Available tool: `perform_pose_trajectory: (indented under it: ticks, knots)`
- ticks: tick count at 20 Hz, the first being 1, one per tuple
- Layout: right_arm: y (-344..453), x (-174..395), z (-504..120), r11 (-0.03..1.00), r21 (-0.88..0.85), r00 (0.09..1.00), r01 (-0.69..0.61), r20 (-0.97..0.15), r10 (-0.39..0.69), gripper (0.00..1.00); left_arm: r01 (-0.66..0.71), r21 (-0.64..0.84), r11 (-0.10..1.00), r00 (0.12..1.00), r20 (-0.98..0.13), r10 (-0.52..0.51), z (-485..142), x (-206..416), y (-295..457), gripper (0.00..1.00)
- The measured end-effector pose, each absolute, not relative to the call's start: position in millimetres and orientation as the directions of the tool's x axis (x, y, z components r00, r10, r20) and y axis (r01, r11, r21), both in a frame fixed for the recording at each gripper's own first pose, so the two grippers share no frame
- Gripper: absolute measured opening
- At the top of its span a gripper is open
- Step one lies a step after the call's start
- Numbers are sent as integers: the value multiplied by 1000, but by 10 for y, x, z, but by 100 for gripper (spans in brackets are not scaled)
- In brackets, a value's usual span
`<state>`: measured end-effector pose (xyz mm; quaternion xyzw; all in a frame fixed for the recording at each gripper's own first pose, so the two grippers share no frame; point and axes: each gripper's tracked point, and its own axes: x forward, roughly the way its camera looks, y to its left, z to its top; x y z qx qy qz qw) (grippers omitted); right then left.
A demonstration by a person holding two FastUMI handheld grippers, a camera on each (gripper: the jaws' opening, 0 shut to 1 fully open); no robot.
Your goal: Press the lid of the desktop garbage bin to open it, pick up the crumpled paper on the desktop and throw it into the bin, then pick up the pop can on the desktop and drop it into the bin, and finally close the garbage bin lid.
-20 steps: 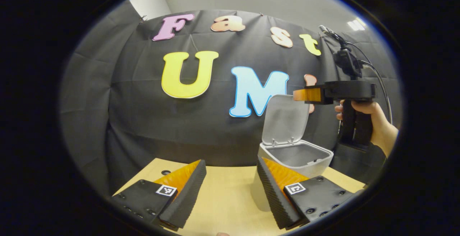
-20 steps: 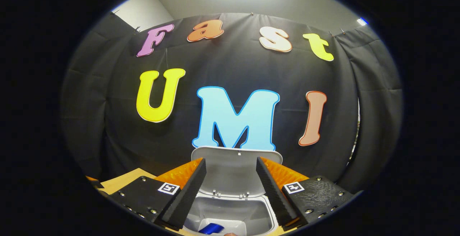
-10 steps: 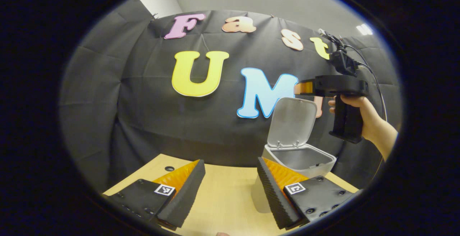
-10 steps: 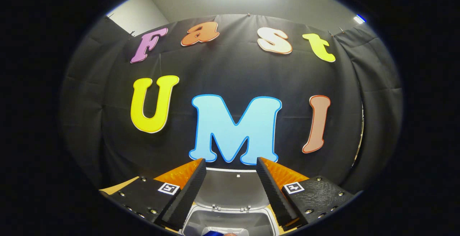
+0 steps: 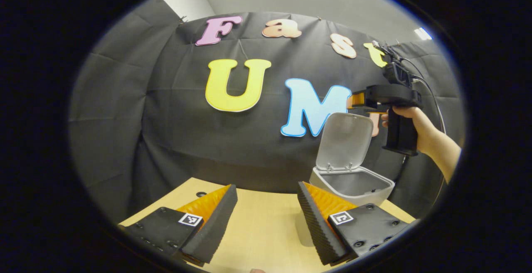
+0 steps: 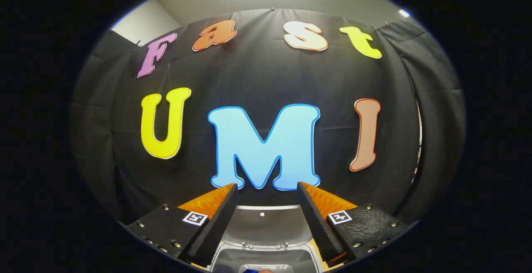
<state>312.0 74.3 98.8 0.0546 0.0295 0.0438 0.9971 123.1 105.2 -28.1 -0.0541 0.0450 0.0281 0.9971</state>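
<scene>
The left gripper view looks from low over the bench point(image 5: 253, 227), level and forward toward the booth's cloth wall, with the left claw point(image 5: 266, 210) at its bottom edge. It sees the garbage bin point(image 5: 353, 183) from some way off at right, with its raised lid point(image 5: 344, 140), and the right claw point(image 5: 353, 100) above that lid. The right gripper view sits close above the same bin point(image 6: 266, 260), facing the wall past the lid point(image 6: 262, 225), between its own claw's point(image 6: 266, 210) fingers. Both views share the bin, lid and wall.
</scene>
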Motion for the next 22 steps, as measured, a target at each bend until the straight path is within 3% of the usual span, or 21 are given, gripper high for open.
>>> perform_pose_trajectory:
  ticks: [8,13,22]
  knots:
    - [739,3065,855,990,113,989,-88,-106,100,90,-45,-104,994,994,-99,35,-321,1191,999,96]
    - [733,2844,809,991,106,991,-82,-94,92,90,-8,-36,999,996,-90,5,-325,1155,847,95]
    - [717,2329,593,991,120,990,-64,-116,79,90,34,-58,998,995,-91,-39,-347,1080,717,95]
